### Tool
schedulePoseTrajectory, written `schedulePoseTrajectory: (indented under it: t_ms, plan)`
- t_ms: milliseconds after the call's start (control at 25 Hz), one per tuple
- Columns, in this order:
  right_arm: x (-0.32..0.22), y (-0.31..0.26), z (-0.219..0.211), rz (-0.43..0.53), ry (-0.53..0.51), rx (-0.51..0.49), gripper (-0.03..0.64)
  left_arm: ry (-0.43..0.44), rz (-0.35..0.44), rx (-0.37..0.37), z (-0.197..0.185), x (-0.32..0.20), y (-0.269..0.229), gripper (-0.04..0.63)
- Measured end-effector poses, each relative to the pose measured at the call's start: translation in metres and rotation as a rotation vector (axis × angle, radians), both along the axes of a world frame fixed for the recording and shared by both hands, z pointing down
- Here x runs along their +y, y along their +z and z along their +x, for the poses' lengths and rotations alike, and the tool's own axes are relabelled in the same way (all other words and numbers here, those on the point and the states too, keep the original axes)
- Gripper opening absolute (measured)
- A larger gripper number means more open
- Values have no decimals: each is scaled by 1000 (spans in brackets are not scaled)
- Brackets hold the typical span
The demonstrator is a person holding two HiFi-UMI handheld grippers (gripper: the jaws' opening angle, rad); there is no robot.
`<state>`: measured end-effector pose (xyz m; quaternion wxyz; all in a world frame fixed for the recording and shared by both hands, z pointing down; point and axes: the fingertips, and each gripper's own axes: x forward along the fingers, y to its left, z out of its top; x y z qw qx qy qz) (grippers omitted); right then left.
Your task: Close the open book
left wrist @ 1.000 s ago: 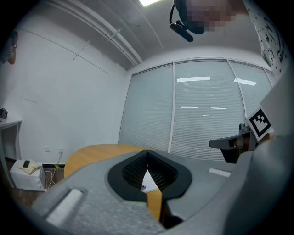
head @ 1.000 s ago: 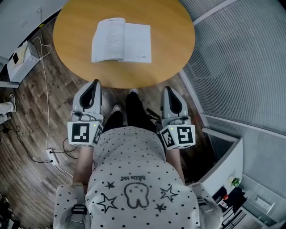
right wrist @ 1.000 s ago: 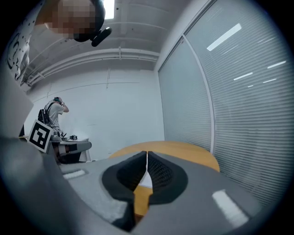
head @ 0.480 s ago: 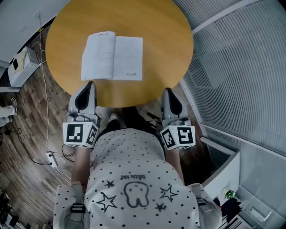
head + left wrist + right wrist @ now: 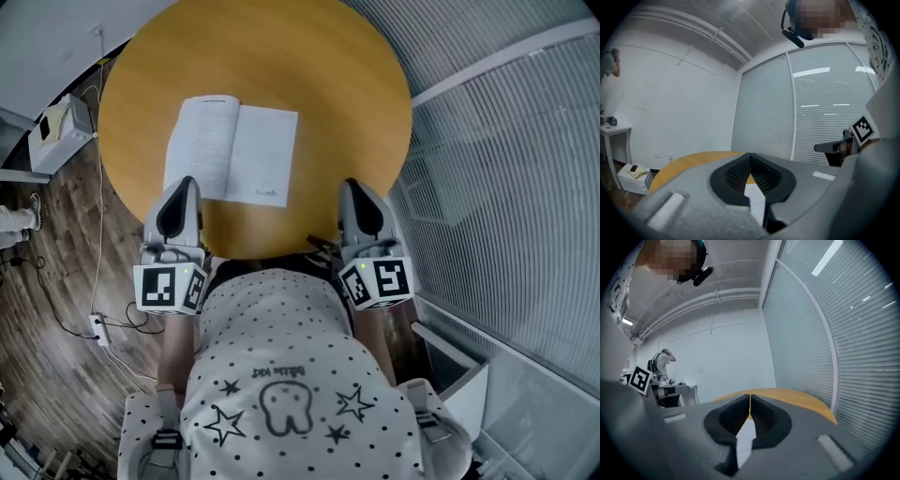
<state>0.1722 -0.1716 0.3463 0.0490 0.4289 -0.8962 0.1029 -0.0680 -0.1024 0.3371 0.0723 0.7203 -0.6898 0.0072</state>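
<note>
Nothing is done yet: the book (image 5: 232,150) lies open and flat on the round table (image 5: 337,84), towards its near edge and left of centre (pages up, untouched), so the whole closing remains. The left gripper (image 5: 185,184) is near the book's near left corner. The right gripper (image 5: 352,185) is well apart at the table's near edge, and both have their jaws pressed together, holding nothing.

Table (image 5: 319,94): round, honey-coloured wooden top.
Floor (image 5: 66,244): dark wood planks, left of the table.
White box (image 5: 58,134): on the floor, near the table's left edge.
Cable (image 5: 98,262): white, running to a power strip (image 5: 97,325).
Blinds (image 5: 506,187): horizontal slats, right side.
Bystander (image 5: 663,363): far off, by a white wall.
</note>
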Motion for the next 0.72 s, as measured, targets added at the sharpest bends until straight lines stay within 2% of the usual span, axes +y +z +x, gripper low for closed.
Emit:
schedulePoseTrajectory:
  t_ms: [280, 720]
  plan:
    - [-22, 12, -2, -50, -77, 0, 11, -81, -31, 21, -1, -8, 4, 9]
    - [-24, 31, -6, -91, -80, -1, 11, -107, -65, 41, -10, -4, 20, 9]
